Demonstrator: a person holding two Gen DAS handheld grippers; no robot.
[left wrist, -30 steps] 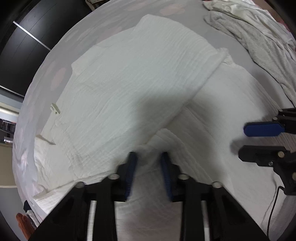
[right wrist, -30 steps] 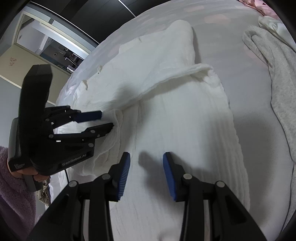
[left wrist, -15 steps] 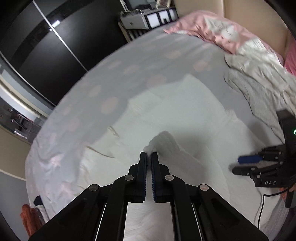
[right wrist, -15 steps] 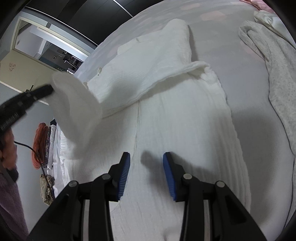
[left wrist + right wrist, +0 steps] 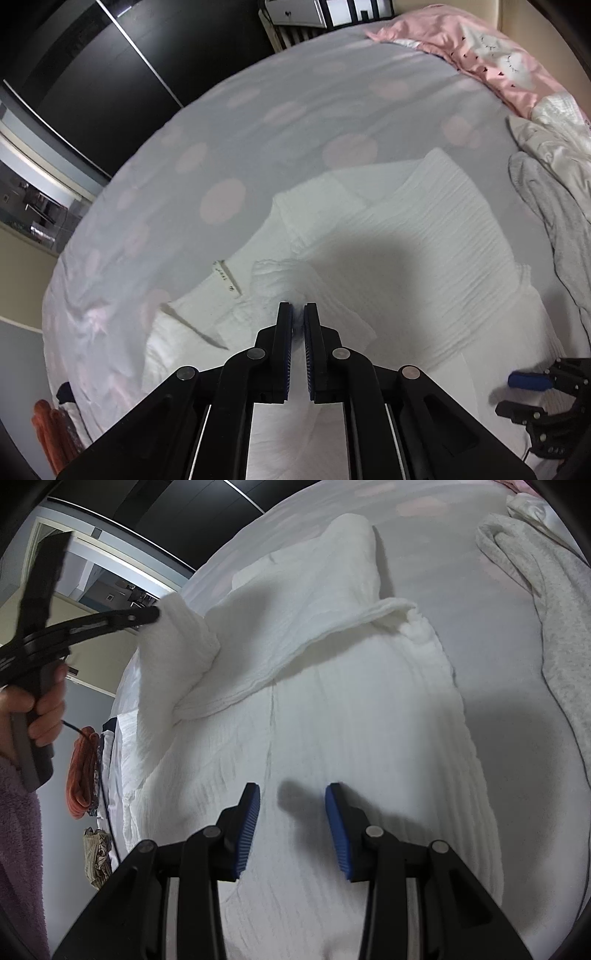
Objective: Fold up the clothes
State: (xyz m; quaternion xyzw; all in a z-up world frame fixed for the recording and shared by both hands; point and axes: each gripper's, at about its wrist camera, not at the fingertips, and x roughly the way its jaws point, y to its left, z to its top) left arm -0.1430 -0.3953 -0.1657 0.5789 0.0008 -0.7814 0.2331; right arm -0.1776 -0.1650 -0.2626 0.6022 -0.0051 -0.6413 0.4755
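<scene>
While the left claw [image 5: 157, 613] pinches the white garment [image 5: 332, 709] aloft, its jaws just easing, the right claw [image 5: 291, 827] gapes empty.

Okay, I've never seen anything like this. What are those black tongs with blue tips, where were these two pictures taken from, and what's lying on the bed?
There is no robot here. A person holds a black two-fingered gripper in each hand, and each one carries a wide-angle camera looking along its fingers. One picture looks out from the left gripper, the other from the right gripper. The second also shows the person's hand holding the left tool.

On the bed sheet, grey with pink dots, lies a white garment that is being folded. The left gripper pinches a fold of it and holds it up. Its jaws have just been opening slightly, with cloth between them. The right gripper is open above the cloth and holds nothing. A grey garment and a pink blanket lie off to the side.
</scene>
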